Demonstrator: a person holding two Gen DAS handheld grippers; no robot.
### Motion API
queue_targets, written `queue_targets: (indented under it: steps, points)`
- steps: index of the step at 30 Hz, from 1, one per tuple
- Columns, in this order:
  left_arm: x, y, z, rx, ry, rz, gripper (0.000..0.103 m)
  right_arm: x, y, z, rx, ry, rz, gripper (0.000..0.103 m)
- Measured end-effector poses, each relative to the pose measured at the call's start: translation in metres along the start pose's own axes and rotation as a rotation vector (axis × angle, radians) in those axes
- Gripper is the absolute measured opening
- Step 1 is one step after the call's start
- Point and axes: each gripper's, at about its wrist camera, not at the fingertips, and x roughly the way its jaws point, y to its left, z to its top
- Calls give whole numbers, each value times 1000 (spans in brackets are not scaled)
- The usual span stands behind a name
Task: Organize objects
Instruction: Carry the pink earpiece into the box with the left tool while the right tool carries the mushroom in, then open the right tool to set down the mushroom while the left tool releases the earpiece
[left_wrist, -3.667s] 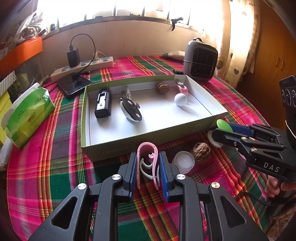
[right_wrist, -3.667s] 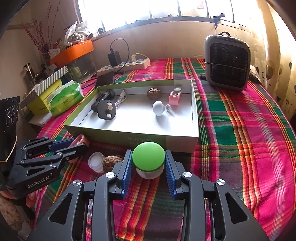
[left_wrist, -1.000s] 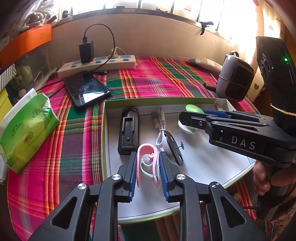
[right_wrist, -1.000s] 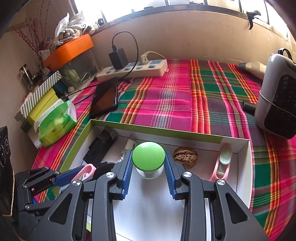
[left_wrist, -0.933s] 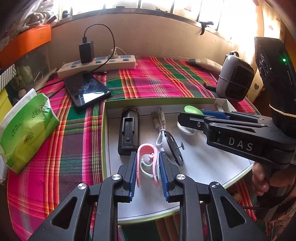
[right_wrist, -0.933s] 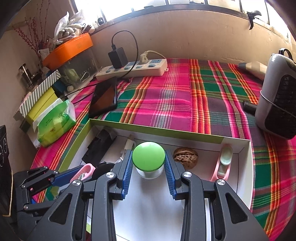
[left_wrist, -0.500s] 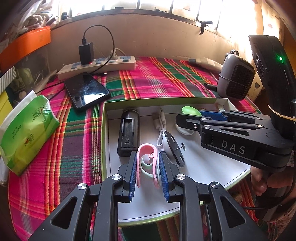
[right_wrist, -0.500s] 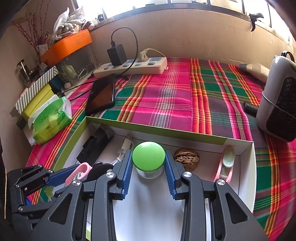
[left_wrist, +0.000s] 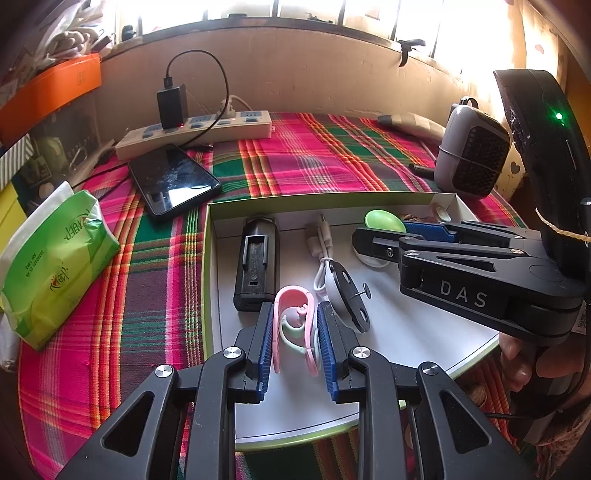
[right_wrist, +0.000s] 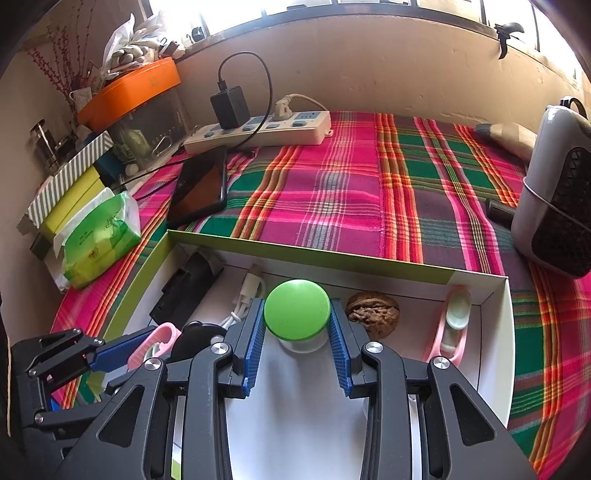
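My left gripper (left_wrist: 294, 334) is shut on a pink clip (left_wrist: 293, 308) with pale green inner parts, held over the left part of the shallow white box with a green rim (left_wrist: 207, 280). My right gripper (right_wrist: 297, 334) is shut on a green-capped white knob (right_wrist: 297, 308), over the middle of the box (right_wrist: 493, 332). In the left wrist view the right gripper (left_wrist: 373, 236) reaches in from the right with the green cap (left_wrist: 384, 220). In the right wrist view the left gripper (right_wrist: 122, 352) and its pink clip (right_wrist: 157, 339) show at lower left.
In the box lie a black battery holder (left_wrist: 255, 264), a white cable (left_wrist: 323, 242) with a black disc (left_wrist: 349, 297), a walnut (right_wrist: 373, 314) and another pink clip (right_wrist: 452, 325). Around it on the plaid cloth: phone (left_wrist: 173, 181), power strip (left_wrist: 195, 131), tissue pack (left_wrist: 55, 266), small heater (left_wrist: 474, 155).
Since 3.7 s ago both grippers carried their objects from the cloth in front of the box to over its inside. Over the last second nothing has visibly moved.
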Motion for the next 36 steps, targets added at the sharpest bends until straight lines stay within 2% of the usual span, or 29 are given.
queue_targets:
  steps: [9, 13, 36]
  points:
    - [1, 1, 0, 1, 6, 11, 22, -2, -1, 1, 8, -4, 1, 35]
    - [0, 2, 0, 1, 9, 9, 23, -3, 0, 1, 13, -8, 6, 43]
    - [-7, -1, -6, -13, 2, 19, 29, -19, 2, -3, 31, -56, 30, 45]
